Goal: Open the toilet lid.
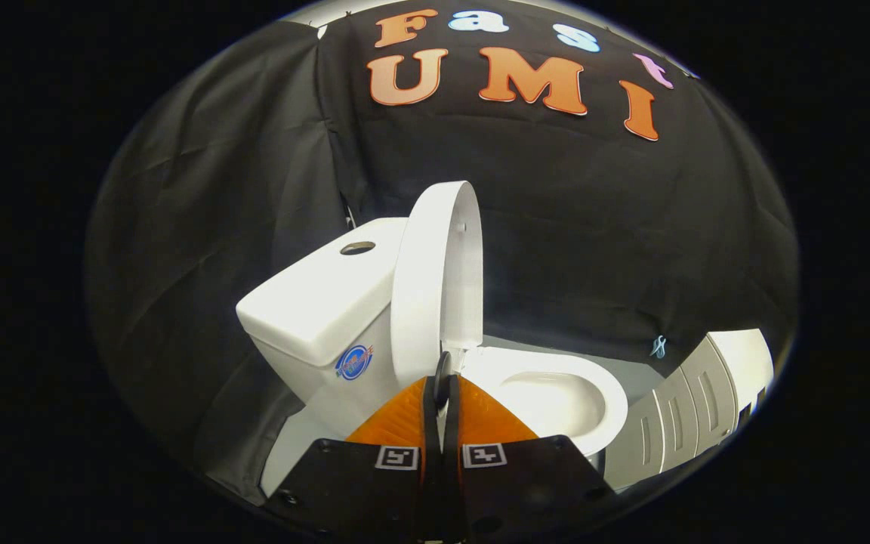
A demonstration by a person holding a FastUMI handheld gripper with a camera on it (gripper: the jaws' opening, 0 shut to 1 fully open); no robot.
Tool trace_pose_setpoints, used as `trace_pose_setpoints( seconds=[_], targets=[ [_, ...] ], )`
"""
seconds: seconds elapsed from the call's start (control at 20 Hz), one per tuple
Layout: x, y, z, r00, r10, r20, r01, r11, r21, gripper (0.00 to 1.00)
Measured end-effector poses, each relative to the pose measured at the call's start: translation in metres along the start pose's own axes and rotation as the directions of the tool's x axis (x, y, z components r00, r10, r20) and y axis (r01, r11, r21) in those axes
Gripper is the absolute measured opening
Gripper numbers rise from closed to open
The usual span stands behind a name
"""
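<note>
A: White porcelain all over: the toilet [556, 393] sits side-on just ahead of the hand-held gripper [442, 370], its cistern [314, 310] off to the left against the black cloth wall [593, 227].

B: And the toilet lid [435, 279]?

A: Standing upright, close to vertical, seen almost edge-on. It rises between the cistern and the bowl [556, 400], leaning back near the cistern's front, and its underside faces the open bowl on the right.

B: What are the fingers at?

A: The two orange fingers [397, 419] lie pressed together, with only a thin dark line between them. Their black tips meet right at the base of the lid, by the hinge end of the seat [616, 408]. Nothing sits between them, as far as one can tell.

B: So narrow, and holding nothing?

A: Closed, yes, with the tips close in front of the lid's lower edge. Whether they touch it cannot be told.

B: Anything else around?

A: A grey slatted panel [684, 408] stands to the right of the bowl, near the wall. A round blue sticker [354, 362] shows on the cistern's side, and a hole [358, 248] on its top.
</note>
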State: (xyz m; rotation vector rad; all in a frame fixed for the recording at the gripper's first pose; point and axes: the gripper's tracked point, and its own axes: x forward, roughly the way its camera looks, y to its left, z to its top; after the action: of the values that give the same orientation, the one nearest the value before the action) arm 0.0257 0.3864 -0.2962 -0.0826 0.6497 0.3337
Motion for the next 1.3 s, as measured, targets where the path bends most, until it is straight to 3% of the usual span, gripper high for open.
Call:
trace_pose_setpoints(
  seconds=[1.1, 1.3],
  targets=[
    [0.013, 0.042, 0.003, 1.000, -0.006, 0.008, 0.007, 0.996, -0.091, 0.09],
    [0.005, 0.040, 0.014, 0.999, -0.005, 0.046, 0.008, 0.997, -0.071, 0.22]
  ],
)
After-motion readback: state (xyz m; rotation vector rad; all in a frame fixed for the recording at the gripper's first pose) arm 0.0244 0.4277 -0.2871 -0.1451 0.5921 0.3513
